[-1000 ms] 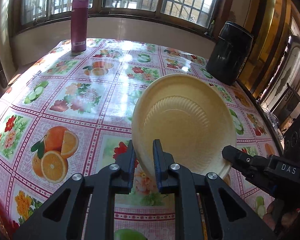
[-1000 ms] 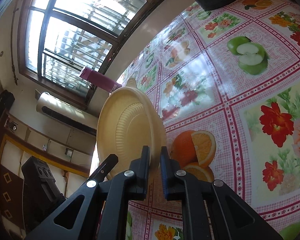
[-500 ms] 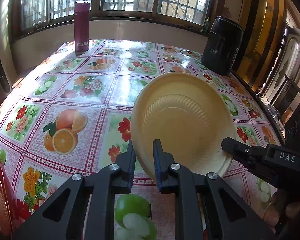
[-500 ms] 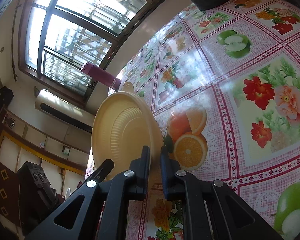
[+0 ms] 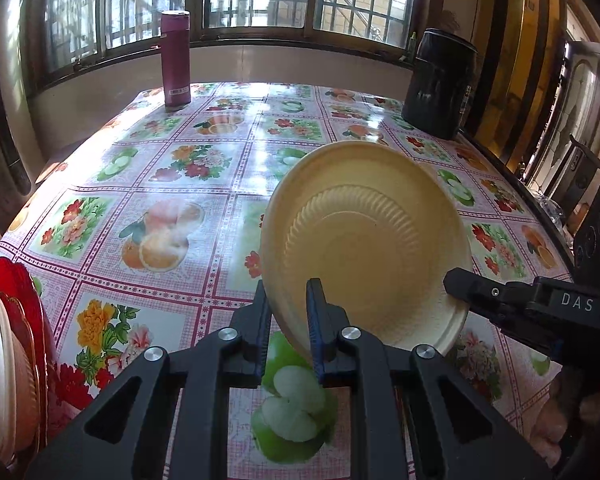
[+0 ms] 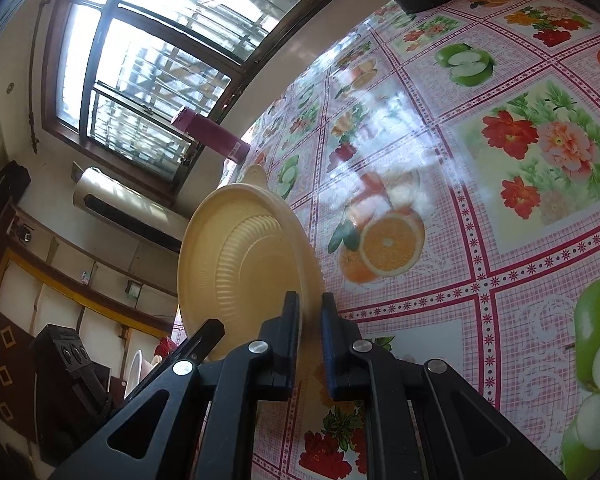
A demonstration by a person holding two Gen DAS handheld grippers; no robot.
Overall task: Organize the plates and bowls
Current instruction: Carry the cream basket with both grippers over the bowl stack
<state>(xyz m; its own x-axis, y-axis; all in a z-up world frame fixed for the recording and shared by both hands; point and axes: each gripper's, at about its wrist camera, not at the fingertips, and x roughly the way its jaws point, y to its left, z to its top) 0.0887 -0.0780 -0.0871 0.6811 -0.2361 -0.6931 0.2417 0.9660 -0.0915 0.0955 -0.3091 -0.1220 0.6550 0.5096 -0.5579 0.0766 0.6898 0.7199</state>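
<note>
We have both tongs pinched on one cream plate point(image 5: 364, 240): left tongs point(image 5: 288, 312) on its lower rim, right tongs point(image 5: 456, 284) on the lower-right rim. Plate tilted, off the bench point(image 5: 204, 200). Stacked dishes point(image 5: 8, 340) sit at far lower left, nearer left tongs.

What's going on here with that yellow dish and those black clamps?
A person is holding a pale yellow plate with two hand-held grippers. The left gripper and the right gripper are each shut on its rim, holding it tilted above the fruit-patterned tablecloth. A red dish and white ones stand at the left edge.
</note>
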